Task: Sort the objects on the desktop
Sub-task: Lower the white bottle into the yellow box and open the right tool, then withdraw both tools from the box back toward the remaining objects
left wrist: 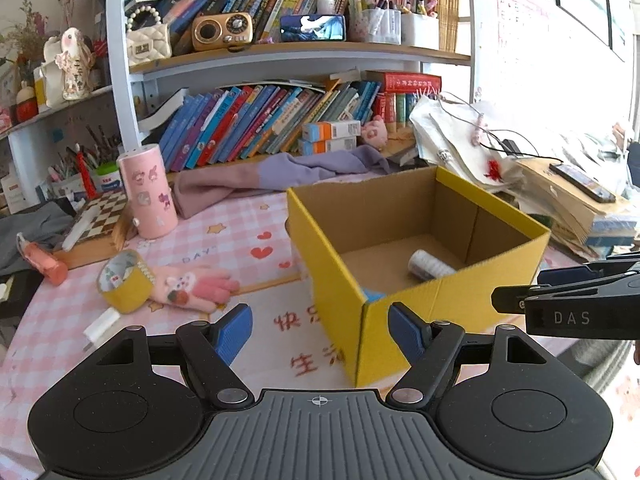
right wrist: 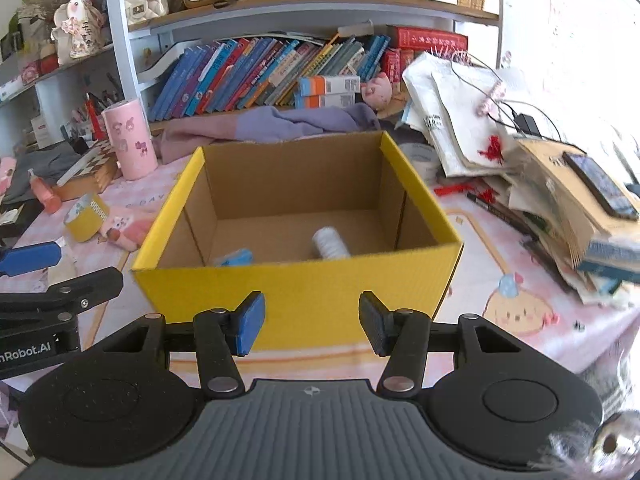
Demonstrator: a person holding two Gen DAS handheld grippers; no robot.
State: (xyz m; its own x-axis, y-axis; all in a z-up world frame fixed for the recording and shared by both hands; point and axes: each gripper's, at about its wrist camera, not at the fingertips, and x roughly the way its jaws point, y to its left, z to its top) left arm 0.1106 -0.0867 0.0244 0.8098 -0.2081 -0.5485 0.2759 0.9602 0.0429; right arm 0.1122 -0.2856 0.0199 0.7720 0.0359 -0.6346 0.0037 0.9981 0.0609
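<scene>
A yellow cardboard box (left wrist: 400, 320) (right wrist: 296, 292) stands open on the pink tablecloth. Inside it lie a white roll (left wrist: 430, 265) (right wrist: 330, 243) and a small blue item (right wrist: 236, 258). My left gripper (left wrist: 320, 330) is open and holds nothing, level with the box's near corner. My right gripper (right wrist: 312, 326) is open too, in front of the box's near wall, with nothing between its pads. Left of the box lie a yellow tape roll (left wrist: 124, 282) (right wrist: 86, 212), a pink glove (left wrist: 196, 288) and a white eraser-like block (left wrist: 100, 328).
A pink cylinder (left wrist: 148, 192), a chessboard box (left wrist: 94, 220) and an orange-pink tube (left wrist: 44, 260) sit at the left. A purple-pink cloth (left wrist: 272, 172) lies behind the box. Stacked papers with a phone (right wrist: 600, 188) crowd the right. Bookshelves stand behind.
</scene>
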